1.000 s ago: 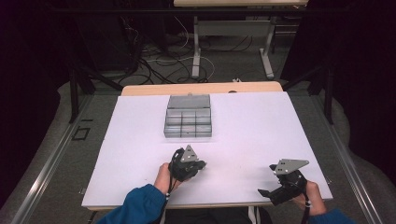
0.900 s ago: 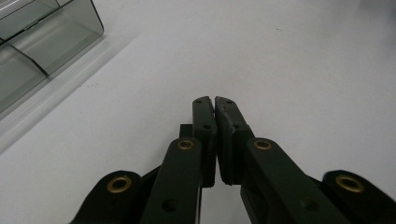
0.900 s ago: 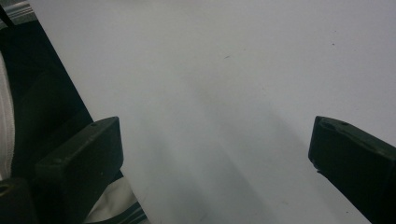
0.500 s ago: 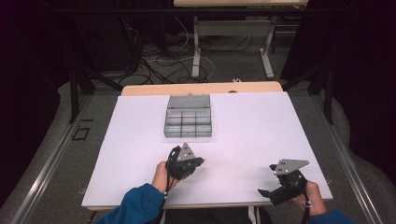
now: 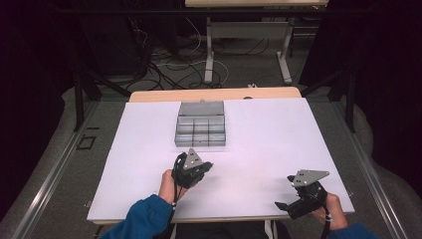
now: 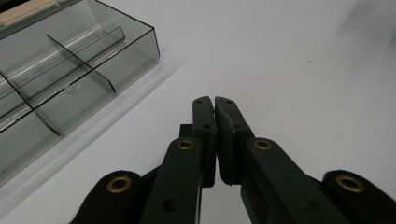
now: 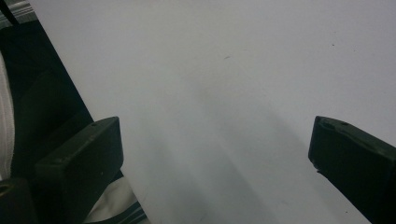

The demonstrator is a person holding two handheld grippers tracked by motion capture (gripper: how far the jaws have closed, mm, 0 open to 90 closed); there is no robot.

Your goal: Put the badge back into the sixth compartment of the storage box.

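A clear grey compartment box [image 5: 200, 124] with its lid open sits in the middle of the white table top [image 5: 268, 134]. My left gripper [image 5: 205, 167] hovers just in front of the box, a little nearer to me. In the left gripper view its jaws [image 6: 214, 100] are pressed together with nothing between them, and the box [image 6: 70, 74] lies at the upper left, its near compartments looking empty. My right gripper [image 5: 286, 201] rests near the table's front right corner. In the right gripper view its jaws [image 7: 215, 149] stand wide apart over bare table.
The table's near edge [image 7: 70, 93] runs close along the right gripper's left jaw, with the person's clothing below it. Beyond the far edge are table legs [image 5: 209, 50] and cables [image 5: 164, 55] on the floor. Dark curtains flank both sides.
My left gripper has edged slightly forward toward the box, still shut. The right gripper has stayed where it was.
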